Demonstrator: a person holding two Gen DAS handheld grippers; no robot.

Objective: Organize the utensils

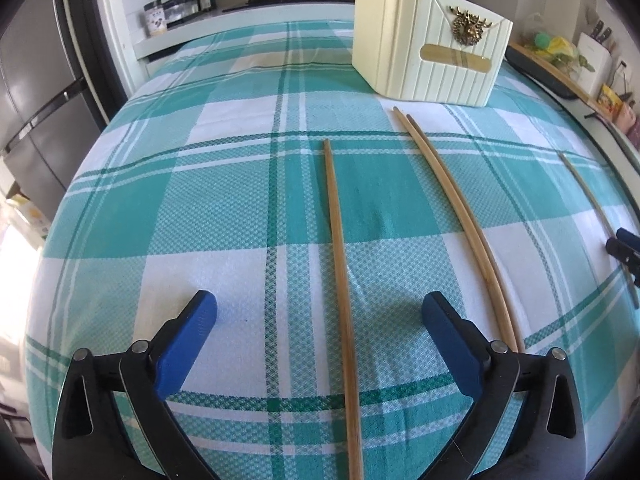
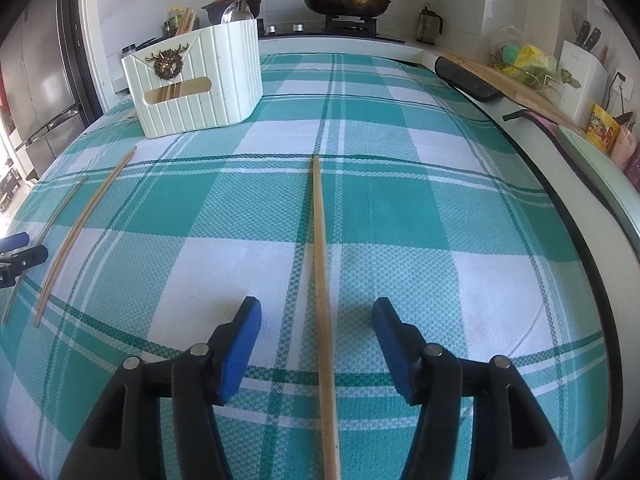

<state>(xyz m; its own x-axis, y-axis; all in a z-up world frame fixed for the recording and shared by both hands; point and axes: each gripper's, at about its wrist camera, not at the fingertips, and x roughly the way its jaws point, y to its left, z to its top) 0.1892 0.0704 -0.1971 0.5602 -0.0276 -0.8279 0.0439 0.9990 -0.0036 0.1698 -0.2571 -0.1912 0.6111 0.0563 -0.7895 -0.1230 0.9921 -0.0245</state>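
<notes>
A cream ribbed utensil holder [image 1: 432,52] stands at the far side of the checked cloth, with chopsticks and a spoon in it; it also shows in the right wrist view [image 2: 196,84]. My left gripper [image 1: 320,312] is open, its jaws either side of a single wooden chopstick [image 1: 340,264] lying on the cloth. A pair of chopsticks [image 1: 460,216] lies to its right. My right gripper [image 2: 316,316] is open around another single chopstick [image 2: 322,264]. The pair [image 2: 80,224] lies far left in that view. The other gripper's tip shows at each view's edge.
A teal and white checked cloth [image 2: 400,200] covers the table. Behind it are a stove with a pan [image 2: 346,2] and a pot [image 2: 236,4]. A chopping board [image 2: 508,84], knife block [image 2: 580,76] and packets line the right counter. A fridge [image 1: 36,92] stands left.
</notes>
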